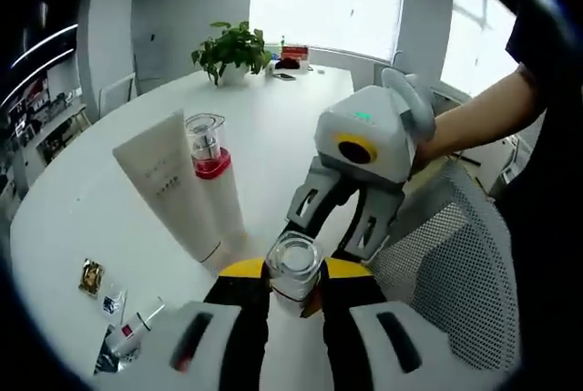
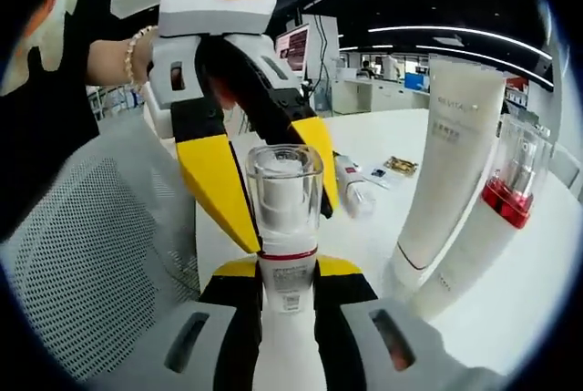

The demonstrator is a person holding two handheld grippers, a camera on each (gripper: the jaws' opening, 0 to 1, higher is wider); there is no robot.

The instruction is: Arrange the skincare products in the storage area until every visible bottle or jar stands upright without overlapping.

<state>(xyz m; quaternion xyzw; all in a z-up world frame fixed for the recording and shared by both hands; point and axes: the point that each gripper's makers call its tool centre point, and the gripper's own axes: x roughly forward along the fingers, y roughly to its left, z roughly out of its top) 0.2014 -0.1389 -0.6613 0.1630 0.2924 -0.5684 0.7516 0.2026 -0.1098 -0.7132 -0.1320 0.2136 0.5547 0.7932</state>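
In the left gripper view, the left gripper, white-bodied with yellow-tipped black jaws, rises from 6 o'clock. Between its jaw tips sits a small white bottle with a clear cylindrical cap and a red band, seen from the cap end. The jaws flank it closely on both sides; whether they press it cannot be told from this view.

The right gripper enters from 2 o'clock, held by a gloved hand, its black jaws reaching down toward the same bottle.

On the round white table, at 9 to 10 o'clock of the bottle, stand a tall cream squeeze tube, cap down, and just beside it a slim white bottle with a clear cap and red collar. The two appear to touch. Small sachets lie at 8 o'clock. A potted green plant stands at the far table edge, 11 o'clock. A grey mesh chair is at 4 o'clock.

In the right gripper view, the right gripper is pinching the small bottle, upright, at its body just below the red band. The left gripper descends from 12 o'clock, jaws spread either side of the clear cap, apparently not touching it. The cream tube and red-collared bottle stand at 3 o'clock, well apart from the held bottle.
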